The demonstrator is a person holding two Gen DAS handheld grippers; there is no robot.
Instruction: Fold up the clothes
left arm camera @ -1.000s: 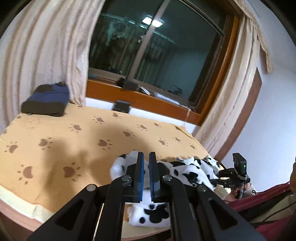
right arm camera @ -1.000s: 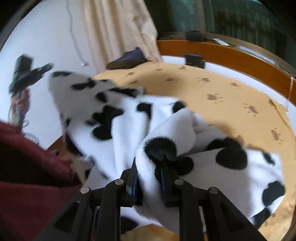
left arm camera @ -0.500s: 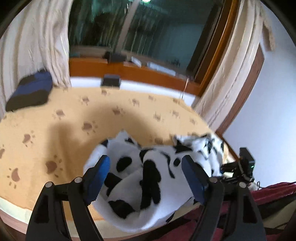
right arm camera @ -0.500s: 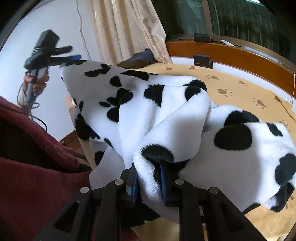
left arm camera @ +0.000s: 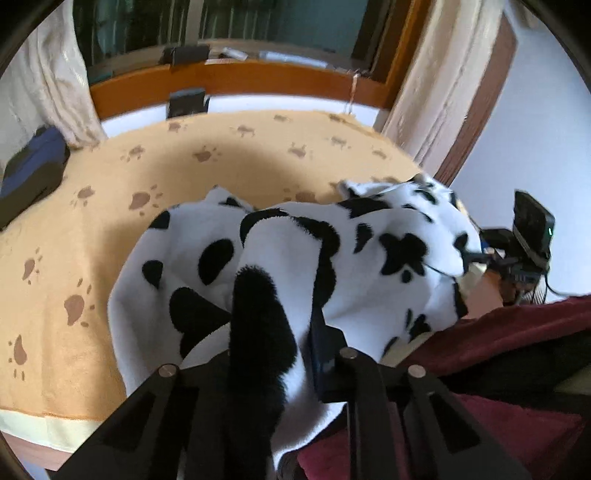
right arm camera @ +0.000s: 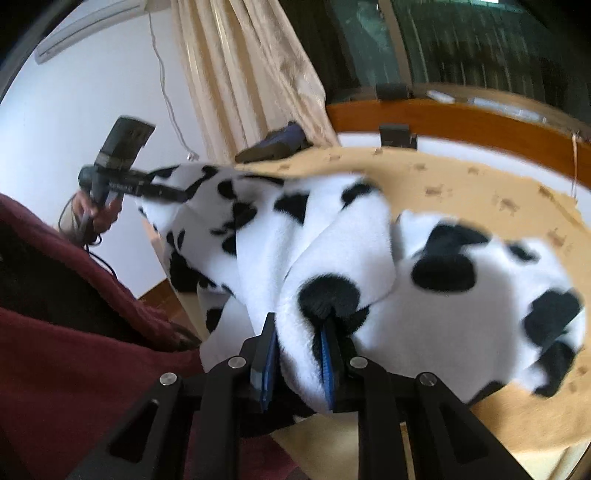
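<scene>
The cow-print fleece garment (left arm camera: 332,251) lies bunched over the near edge of the bed (left arm camera: 92,229); its long axis runs side to side between the grippers. The left gripper (left arm camera: 273,343) is clamped on one end; the right gripper (right arm camera: 299,343) is clamped on the other.

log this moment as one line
left gripper: shut on cow-print garment | right gripper: shut on garment | garment bunched over bed edge

Soft daylight, dark window (left arm camera: 229,29) glass; heavy fisheye edge bending; motion blur in right view.
</scene>
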